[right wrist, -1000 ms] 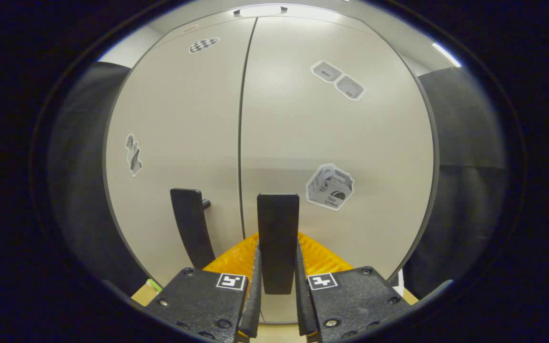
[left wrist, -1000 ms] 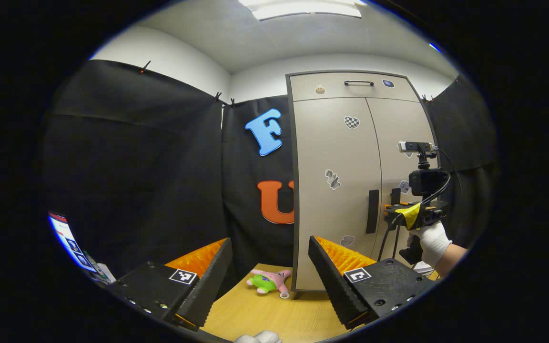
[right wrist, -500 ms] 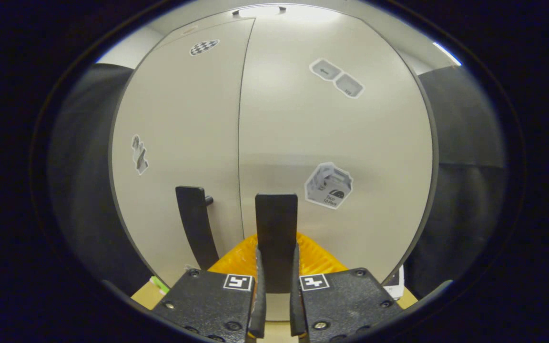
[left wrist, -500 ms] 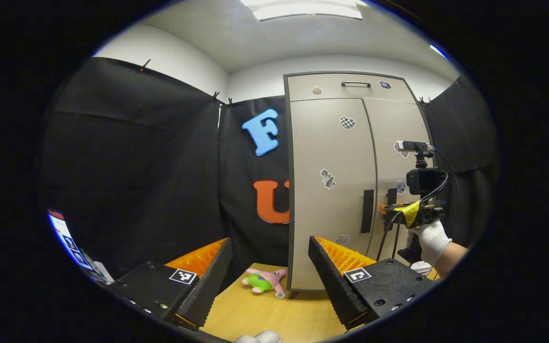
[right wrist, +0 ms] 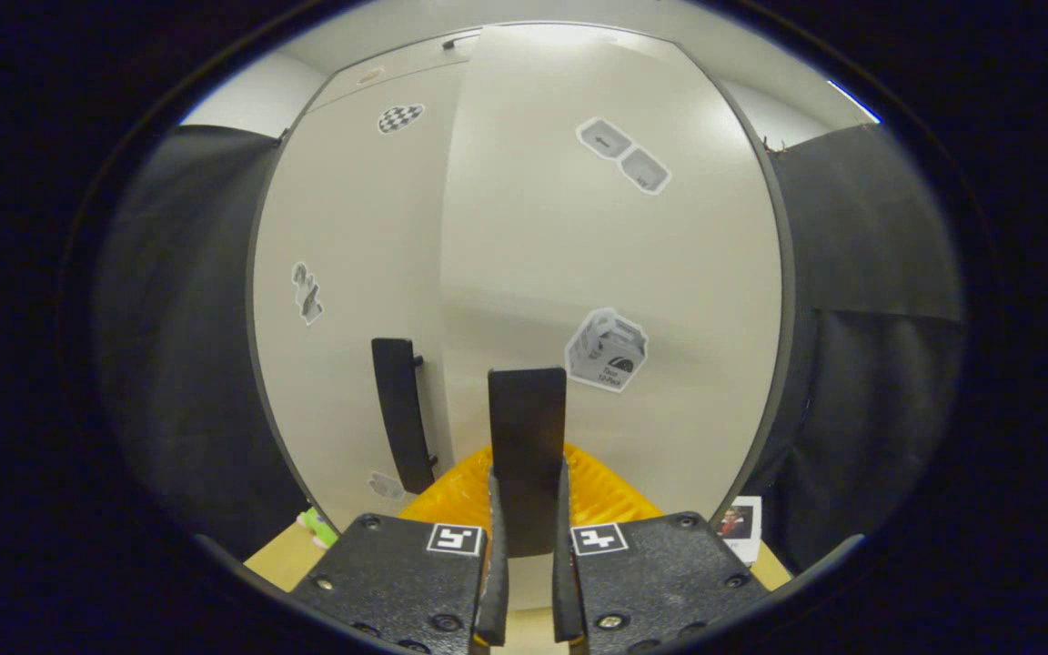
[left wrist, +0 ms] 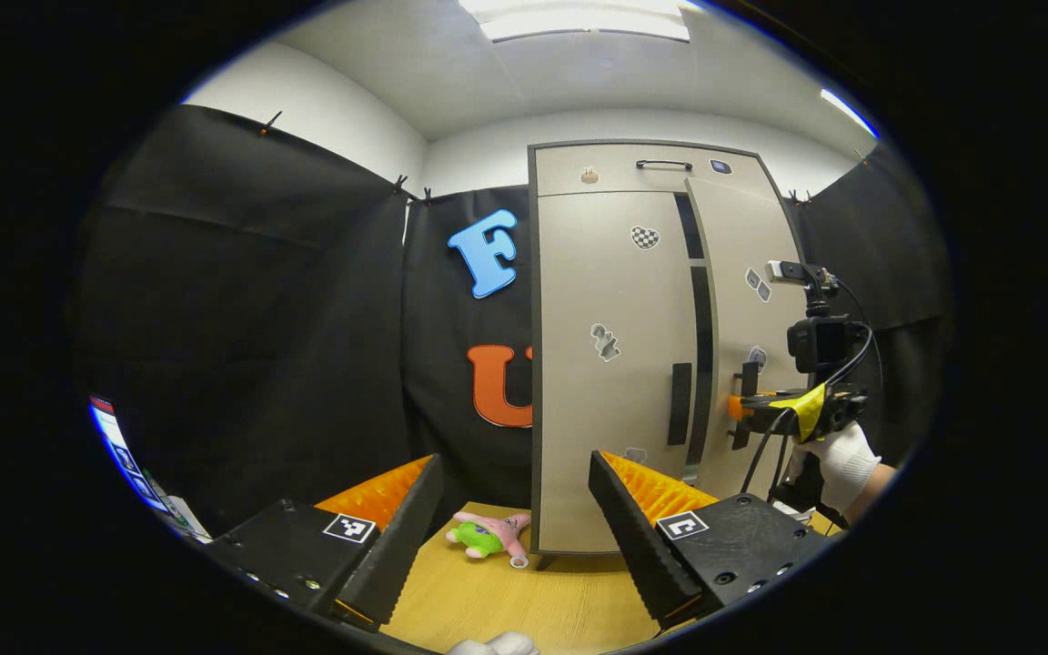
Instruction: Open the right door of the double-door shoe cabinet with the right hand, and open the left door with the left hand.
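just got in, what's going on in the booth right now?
A person is opening a double-door shoe cabinet with two handheld claws. The right claw is clamped on the right door's black handle, and the right door stands ajar, with a dark gap showing beside the left door in the left gripper view. The left claw is open and off the cabinet; the left door is shut, its handle untouched.

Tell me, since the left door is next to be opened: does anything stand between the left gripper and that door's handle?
Nothing visible does. The left gripper is open, back from the cabinet, and the left door's handle shows unobstructed ahead. The plush toy lies low on the table, off that line. The right gripper, shut on the right door's handle, is beside it.
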The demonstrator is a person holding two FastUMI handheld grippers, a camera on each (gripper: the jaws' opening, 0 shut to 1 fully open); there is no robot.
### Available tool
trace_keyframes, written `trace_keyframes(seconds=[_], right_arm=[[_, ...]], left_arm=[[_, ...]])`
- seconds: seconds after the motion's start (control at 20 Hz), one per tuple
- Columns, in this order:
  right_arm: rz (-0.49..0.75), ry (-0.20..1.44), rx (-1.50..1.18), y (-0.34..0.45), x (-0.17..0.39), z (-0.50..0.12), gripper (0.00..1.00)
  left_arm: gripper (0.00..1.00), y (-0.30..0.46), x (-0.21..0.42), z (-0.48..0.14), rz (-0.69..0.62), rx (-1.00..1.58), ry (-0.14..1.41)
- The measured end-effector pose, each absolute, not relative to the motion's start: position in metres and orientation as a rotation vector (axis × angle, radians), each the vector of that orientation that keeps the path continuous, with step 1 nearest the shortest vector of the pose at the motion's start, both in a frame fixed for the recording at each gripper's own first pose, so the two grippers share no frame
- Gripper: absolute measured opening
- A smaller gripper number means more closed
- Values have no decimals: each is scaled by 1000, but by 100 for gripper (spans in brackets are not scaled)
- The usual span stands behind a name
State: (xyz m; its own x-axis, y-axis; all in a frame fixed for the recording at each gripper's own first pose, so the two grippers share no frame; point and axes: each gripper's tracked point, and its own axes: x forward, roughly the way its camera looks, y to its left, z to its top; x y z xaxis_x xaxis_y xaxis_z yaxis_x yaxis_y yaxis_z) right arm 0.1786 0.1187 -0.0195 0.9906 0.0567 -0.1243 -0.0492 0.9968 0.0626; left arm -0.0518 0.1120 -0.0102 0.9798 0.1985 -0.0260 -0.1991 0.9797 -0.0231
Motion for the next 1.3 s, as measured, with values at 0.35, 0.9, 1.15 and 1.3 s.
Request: trace_keyframes(seconds=[0.35,0.9,1.15,1.3], right_arm=[[60,131,67,102,148,-21,21],[36,121,59,65,108,-20,19],[36,122,63,35,85,-23,17],[37,123,74,19,76,-24,15]], left_arm=[[96,113,-45,-12,161,-28,28],[96,103,-46,-19,135,-29,40],[96,73,-40,-17,108,-17,47],[96,50,-43,-17,95,-13,51]])
